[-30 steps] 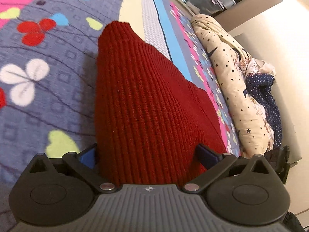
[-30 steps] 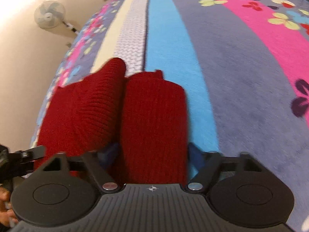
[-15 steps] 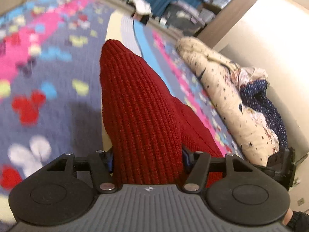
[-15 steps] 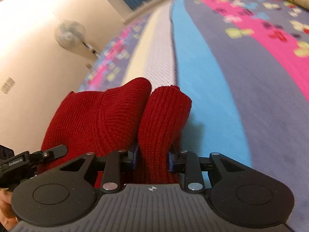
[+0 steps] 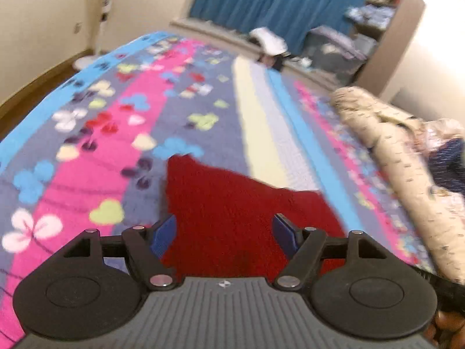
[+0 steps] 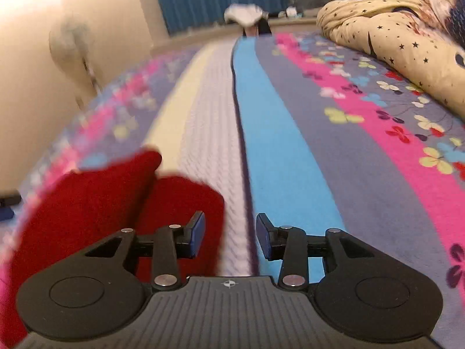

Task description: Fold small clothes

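Note:
A dark red knitted garment (image 5: 232, 203) lies folded on the striped flowered bedspread (image 5: 116, 133). My left gripper (image 5: 225, 237) is open and empty, hovering over the garment's near part. In the right wrist view the garment (image 6: 101, 203) lies at lower left in two folded lobes. My right gripper (image 6: 229, 237) is open and empty; its left pad (image 6: 196, 234) overlaps the garment's right edge and its right pad is over the bedspread (image 6: 279, 145).
A cream star-print quilt (image 5: 407, 168) with a navy dotted cloth lies along the bed's right side; it also shows in the right wrist view (image 6: 392, 40). A standing fan (image 6: 69, 46) is by the left wall. Blue curtains, shelves and storage bags are at the far end.
Both grippers were shut on the red garment half a second ago; both have now opened and let it go. The garment now lies flatter, and both views tilt up.

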`<state>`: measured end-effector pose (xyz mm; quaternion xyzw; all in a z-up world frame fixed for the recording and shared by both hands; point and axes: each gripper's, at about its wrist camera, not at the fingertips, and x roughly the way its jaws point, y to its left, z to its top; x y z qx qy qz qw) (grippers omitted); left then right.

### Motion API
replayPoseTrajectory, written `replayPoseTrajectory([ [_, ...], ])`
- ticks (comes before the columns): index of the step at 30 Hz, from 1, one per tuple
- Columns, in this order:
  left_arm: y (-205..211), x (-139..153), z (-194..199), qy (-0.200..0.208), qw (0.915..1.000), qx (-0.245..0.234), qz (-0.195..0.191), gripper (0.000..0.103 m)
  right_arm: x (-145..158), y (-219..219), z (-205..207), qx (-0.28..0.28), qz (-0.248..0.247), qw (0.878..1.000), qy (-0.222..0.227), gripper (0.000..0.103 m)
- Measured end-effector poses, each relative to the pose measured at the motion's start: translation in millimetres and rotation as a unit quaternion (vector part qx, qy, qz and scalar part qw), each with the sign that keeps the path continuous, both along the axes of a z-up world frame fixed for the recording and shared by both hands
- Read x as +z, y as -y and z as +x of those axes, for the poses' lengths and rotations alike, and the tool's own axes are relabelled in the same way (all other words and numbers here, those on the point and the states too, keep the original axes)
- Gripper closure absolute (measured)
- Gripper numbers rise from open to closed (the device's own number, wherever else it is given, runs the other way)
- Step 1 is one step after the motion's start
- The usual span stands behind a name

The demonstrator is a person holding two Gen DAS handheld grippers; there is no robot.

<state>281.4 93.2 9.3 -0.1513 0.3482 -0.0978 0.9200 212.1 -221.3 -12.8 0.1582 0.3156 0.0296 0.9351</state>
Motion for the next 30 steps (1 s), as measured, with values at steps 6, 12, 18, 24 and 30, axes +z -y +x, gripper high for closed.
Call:
replayPoseTrajectory([
  [6,52.6,-4.0,-36.6,-0.006,0.9749,-0.178,0.133,0.033,22.9,-17.3,-25.3,0.163,0.033,0.985,0.053,0.027],
  [12,84.4,-14.6,-67.4,0.008,0.9580,-0.191,0.214,0.032,-7.8,-21.3,-5.4,0.160,0.026,0.985,-0.060,0.061],
  [18,85.7,-51.6,-81.4,-0.073,0.9420,-0.219,0.244,0.034,-23.9,-34.3,-26.1,0.191,-0.036,0.977,-0.093,0.059],
  [24,94.1,-11.1,-124.2,0.032,0.9539,-0.167,0.248,0.017,8.9,-32.4,-62.4,0.159,-0.072,0.984,-0.029,0.049],
  [30,98.4,36.3,-194.0,0.115,0.9558,-0.116,0.244,0.000,50.4,-21.6,-124.0,0.095,-0.068,0.991,0.057,0.024],
])
